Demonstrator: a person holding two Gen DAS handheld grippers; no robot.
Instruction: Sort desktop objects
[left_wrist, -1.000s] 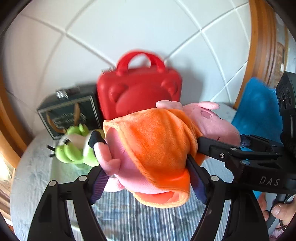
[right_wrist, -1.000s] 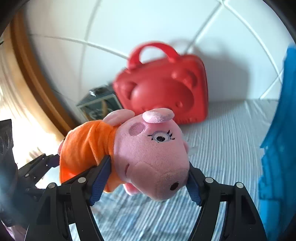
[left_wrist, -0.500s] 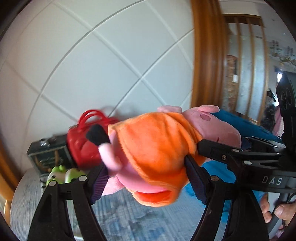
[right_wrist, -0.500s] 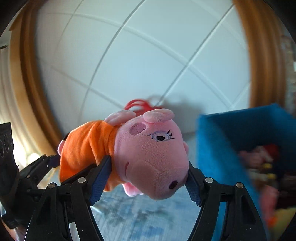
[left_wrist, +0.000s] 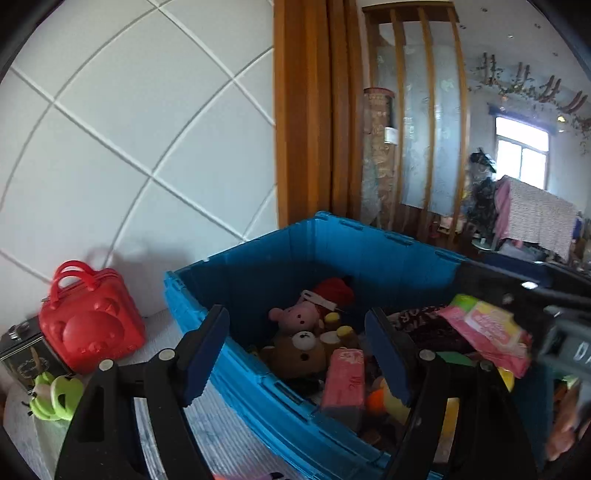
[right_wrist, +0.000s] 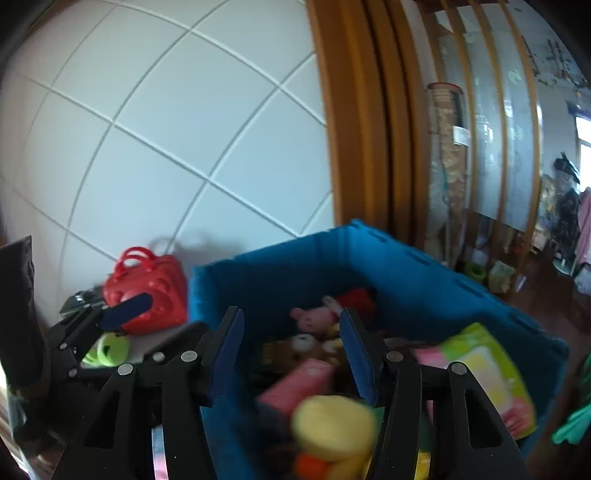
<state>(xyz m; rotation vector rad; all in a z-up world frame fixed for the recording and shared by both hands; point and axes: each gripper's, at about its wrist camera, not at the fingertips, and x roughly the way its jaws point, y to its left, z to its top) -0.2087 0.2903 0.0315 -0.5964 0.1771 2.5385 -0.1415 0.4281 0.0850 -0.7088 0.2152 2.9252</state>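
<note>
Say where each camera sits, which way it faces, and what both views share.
Left wrist: on the left gripper, facing over the blue bin; its open fingers show.
Right wrist: on the right gripper, facing over the same bin toward the tiled wall; its open fingers and the left gripper show.
Shared: bin, red bag, green toy.

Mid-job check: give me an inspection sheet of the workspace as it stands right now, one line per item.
Surface: pale ribbed table cover, mostly hidden by the grippers.
Job's things: blue crate holding a brown bear plush, a pink plush, a pink carton and a pink-and-yellow packet.
Clutter: red bear-face case, dark tin and green toy left of the crate.
Grippers: left gripper open, empty; right gripper open, empty, both over the crate.
Cables: nothing seen.
Surroundings: white tiled wall, wooden door frame, slatted glass partition.
</note>
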